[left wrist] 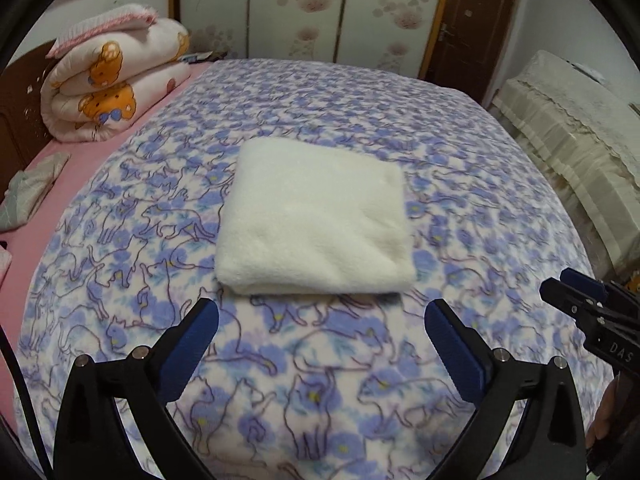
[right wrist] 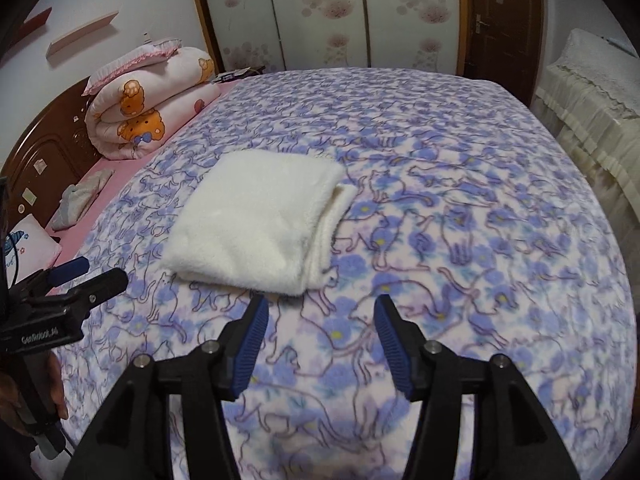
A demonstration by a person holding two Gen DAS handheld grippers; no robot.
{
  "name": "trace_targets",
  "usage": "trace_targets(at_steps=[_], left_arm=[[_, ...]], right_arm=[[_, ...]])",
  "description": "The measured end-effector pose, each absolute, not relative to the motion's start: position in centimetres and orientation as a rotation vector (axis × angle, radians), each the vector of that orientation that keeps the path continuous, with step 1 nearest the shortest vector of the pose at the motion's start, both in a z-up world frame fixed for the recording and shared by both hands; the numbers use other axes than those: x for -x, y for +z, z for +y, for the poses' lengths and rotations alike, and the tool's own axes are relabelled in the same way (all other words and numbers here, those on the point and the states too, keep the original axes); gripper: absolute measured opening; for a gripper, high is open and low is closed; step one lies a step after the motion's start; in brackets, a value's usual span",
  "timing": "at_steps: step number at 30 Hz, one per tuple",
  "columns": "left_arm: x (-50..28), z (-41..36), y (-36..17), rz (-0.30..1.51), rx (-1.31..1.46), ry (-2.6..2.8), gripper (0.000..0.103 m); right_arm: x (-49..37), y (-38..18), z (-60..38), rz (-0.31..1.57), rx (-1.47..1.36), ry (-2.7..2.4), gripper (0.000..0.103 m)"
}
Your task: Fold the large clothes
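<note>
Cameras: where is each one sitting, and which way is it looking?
Left wrist: sits on the left claw, looks down across the bed at the folded white cloth; right claw peeks in at right.
Right wrist: sits on the right claw, same way; cloth lies left of centre, left claw at left.
Both share: cloth, cat blanket, rolled quilt.

A fluffy white garment (left wrist: 314, 216) lay folded into a neat rectangle, flat on the cat-print blanket (left wrist: 460, 160).
</note>
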State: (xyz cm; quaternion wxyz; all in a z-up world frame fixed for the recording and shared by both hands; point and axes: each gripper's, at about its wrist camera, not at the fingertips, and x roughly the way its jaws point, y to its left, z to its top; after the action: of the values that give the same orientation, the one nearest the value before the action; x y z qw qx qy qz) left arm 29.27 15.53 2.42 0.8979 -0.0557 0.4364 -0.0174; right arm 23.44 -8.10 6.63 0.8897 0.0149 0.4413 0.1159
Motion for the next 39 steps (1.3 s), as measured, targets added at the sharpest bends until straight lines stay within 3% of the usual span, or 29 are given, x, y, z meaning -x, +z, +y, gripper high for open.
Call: trace_targets(at_steps=[3,11,15,27,39], left_arm=[[-26.0,13.7,4.8,0.841,0.094,-0.067,0.102],[-17.7,9.7,7.0,0.786,0.167,-0.134,0.103],[-13.1,7.4,5.9,0.771,0.174,-0.138,0.103],[-3.9,2.0,2.2,0.846,0.152,-0.09,0.103],[-0.9,-0.1,0.9,0.931,0.152,-0.007,0.102]], right_arm=[[-20.5,8.7,-9.5,0.899,-0.011,0.211,0.072],[-12.2,9.6,-13.5,0.905,-0.033,0.165,0.074],[-7.7,7.8,-15.3,0.919,-0.047,0.157,0.086],[3.6,6.5,-18.3,0.853,-0.118,0.119,0.086],[7.4,5.0,-18.3,0.886,-0.114,0.137,0.086]])
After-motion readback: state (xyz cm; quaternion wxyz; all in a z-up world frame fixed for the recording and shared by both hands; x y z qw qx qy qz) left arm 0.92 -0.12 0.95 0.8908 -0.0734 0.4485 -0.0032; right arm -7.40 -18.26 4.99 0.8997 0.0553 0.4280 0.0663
